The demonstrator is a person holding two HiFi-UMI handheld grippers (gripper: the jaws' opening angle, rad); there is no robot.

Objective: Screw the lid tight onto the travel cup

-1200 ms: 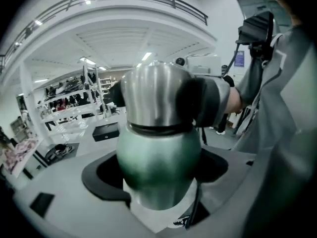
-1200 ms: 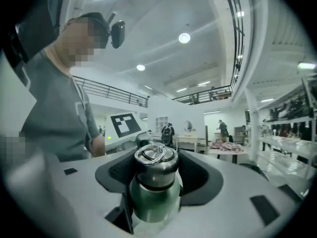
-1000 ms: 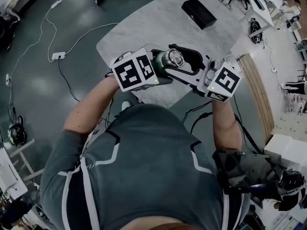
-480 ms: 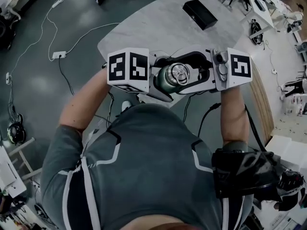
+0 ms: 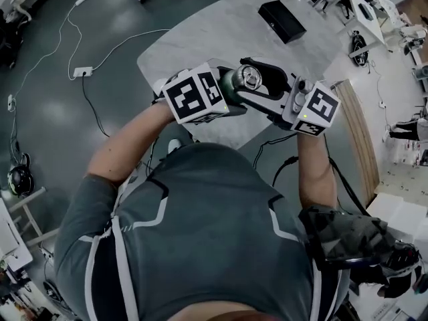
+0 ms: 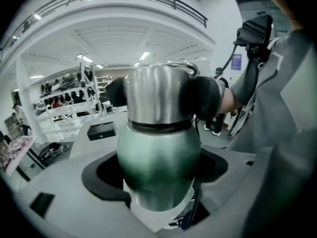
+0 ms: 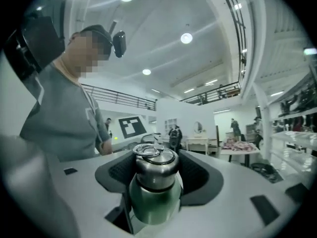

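My left claw (image 6: pixel 158 182) clenches the green, bulbous steel travel cup (image 6: pixel 158 155), held roughly upright above the marble counter (image 5: pixel 200 32). My right claw (image 7: pixel 156 175), which has just been closing, grips its ring-topped silver lid (image 7: pixel 154 168) from the opposite side, square across that axis.

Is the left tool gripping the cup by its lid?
No, the left tool clamps the travel cup by its green body, below the steel lid.

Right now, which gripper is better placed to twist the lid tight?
Right. The right gripper has just been closing its jaws on the steel lid, one each side, while the left gripper clamps the travel cup by its green body and should only steady it.
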